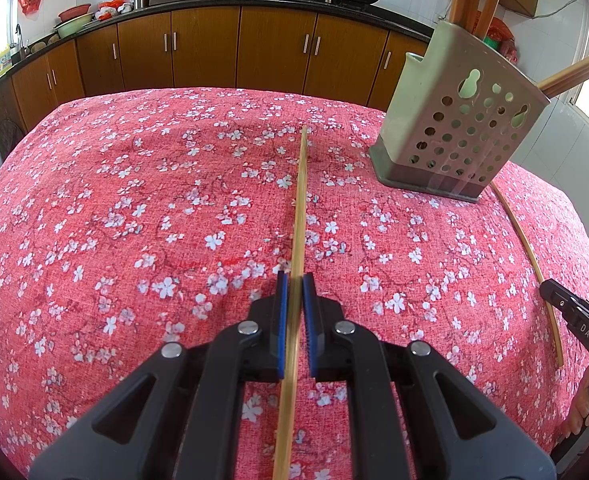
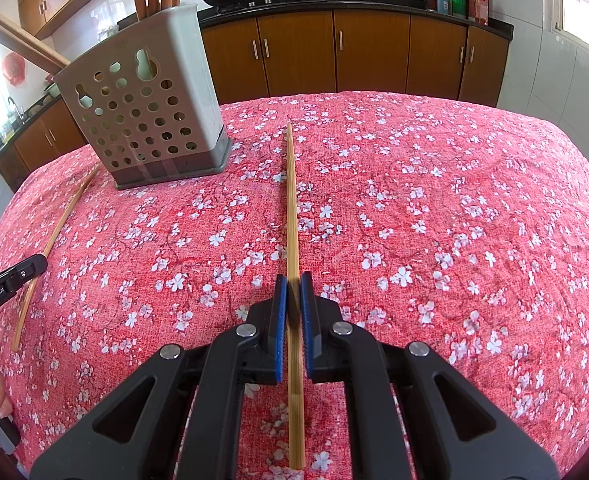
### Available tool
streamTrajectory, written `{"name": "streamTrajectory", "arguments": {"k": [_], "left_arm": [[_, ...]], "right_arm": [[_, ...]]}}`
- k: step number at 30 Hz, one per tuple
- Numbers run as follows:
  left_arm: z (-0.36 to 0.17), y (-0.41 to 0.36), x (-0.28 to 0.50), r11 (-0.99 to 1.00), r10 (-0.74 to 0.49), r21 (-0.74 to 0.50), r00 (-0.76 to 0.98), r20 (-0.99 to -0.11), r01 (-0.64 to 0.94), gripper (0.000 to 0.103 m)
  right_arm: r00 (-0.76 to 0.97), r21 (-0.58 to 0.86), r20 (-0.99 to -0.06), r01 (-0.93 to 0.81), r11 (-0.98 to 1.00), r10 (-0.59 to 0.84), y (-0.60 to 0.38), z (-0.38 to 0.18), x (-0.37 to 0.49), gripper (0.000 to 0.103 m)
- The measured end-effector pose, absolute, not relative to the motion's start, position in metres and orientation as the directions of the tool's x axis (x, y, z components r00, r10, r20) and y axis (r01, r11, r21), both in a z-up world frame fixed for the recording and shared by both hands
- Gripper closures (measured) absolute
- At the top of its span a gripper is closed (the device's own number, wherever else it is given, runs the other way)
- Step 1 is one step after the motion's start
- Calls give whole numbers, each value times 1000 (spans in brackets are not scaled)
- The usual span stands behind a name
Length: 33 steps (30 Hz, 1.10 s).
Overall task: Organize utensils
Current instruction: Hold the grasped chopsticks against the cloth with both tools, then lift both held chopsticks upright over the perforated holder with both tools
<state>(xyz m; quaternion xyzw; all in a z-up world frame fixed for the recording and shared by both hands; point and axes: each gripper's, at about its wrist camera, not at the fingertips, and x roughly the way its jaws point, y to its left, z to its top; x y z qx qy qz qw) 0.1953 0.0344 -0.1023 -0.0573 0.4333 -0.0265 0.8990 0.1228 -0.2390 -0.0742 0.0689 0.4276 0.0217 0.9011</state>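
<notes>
With the left gripper (image 1: 295,280) and right gripper (image 2: 293,280) each straddling a pale bamboo chopstick (image 1: 300,208) (image 2: 291,200) flat on the red floral tablecloth (image 1: 134,220), jaws narrowly apart, both should pinch squarely before lifting toward the grey perforated plastic holder (image 1: 450,136).

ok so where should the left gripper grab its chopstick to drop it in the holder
Grip the chopstick on its near third, where the left gripper already straddles it, coming from above with one pad on each long side. It lies flat on the tablecloth, thin and straight, so a near-end grip probably leaves the far tip free to enter the chopstick holder.
</notes>
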Motion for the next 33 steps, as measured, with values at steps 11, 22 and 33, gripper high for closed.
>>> {"name": "streamTrajectory", "arguments": {"k": [11,22,33], "left_arm": [[-101,32,175,998,-57,-50,615,-787,28,93],[-19,26,161,993,-108,-38,726,-679,112,95],[40,33,170,990,-138,-55,774,-619,132,95]], "right_arm": [[633,169,-764,13,986,122,-241,-73,101,95],[772,163,-628,2,987,102,-253,2,85,95],[851,159,-515,-21,987,101,-252,60,87,95]]}}
